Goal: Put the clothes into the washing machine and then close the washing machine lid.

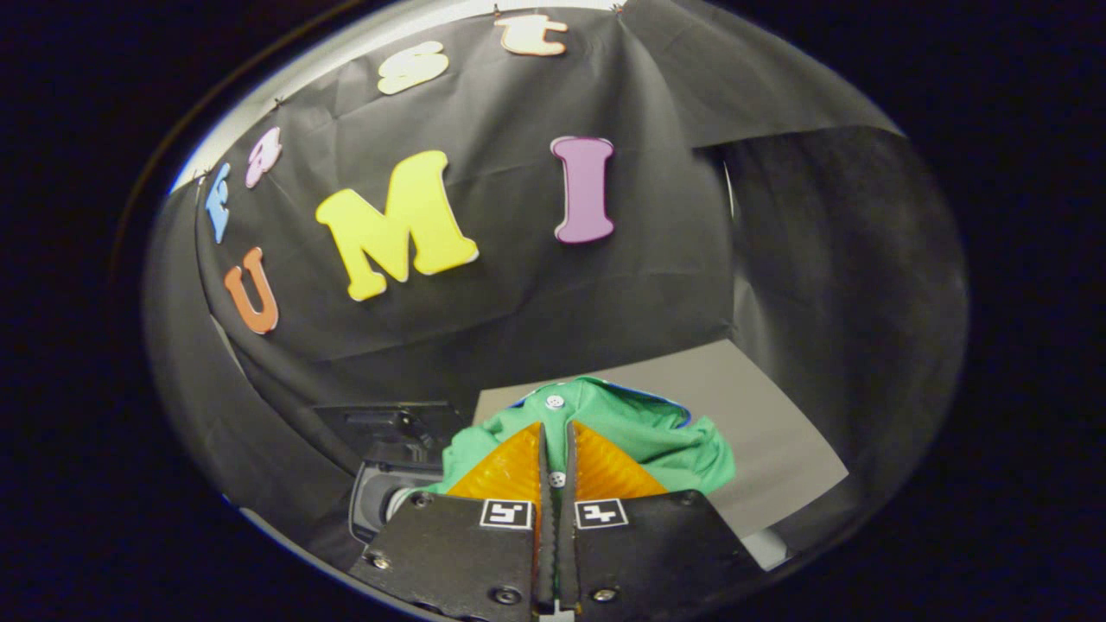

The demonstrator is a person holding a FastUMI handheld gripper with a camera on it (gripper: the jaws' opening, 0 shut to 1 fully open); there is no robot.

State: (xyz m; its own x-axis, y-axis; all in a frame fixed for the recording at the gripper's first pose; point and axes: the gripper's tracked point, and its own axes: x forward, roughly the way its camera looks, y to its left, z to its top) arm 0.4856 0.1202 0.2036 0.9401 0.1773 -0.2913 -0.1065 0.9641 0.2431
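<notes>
Hanging all around as the largest thing in sight, the booth's black cloth wall (536,285) is sagging in soft folds and creases, matte and slightly wrinkled, with a second panel of it draping down on the far side. Below it a flat pale grey table surface (778,432) is stretching out, smooth and bare where it shows, its far edge running up against the cloth.

A green garment (657,432) is bunching up just ahead of the fingers, soft and crumpled, with a buttoned placket running down its middle, small pale buttons on it and a thin blue trim along its upper edge. It is sitting over the near edge of the grey surface, lifted in a heap rather than lying flat.

The gripper (556,462) is pinching this cloth: its two ridged, wedge-shaped fingers (510,471) are drawn almost together, with only the narrow strip of placket squeezed in the slit between them, both pads pressing on it.

Beside the garment, off the table's edge, a dark box-like machine (389,423) with a rounded grey part beneath it is partly showing; I cannot tell what it is, since the cloth and fingers are covering much of it.
</notes>
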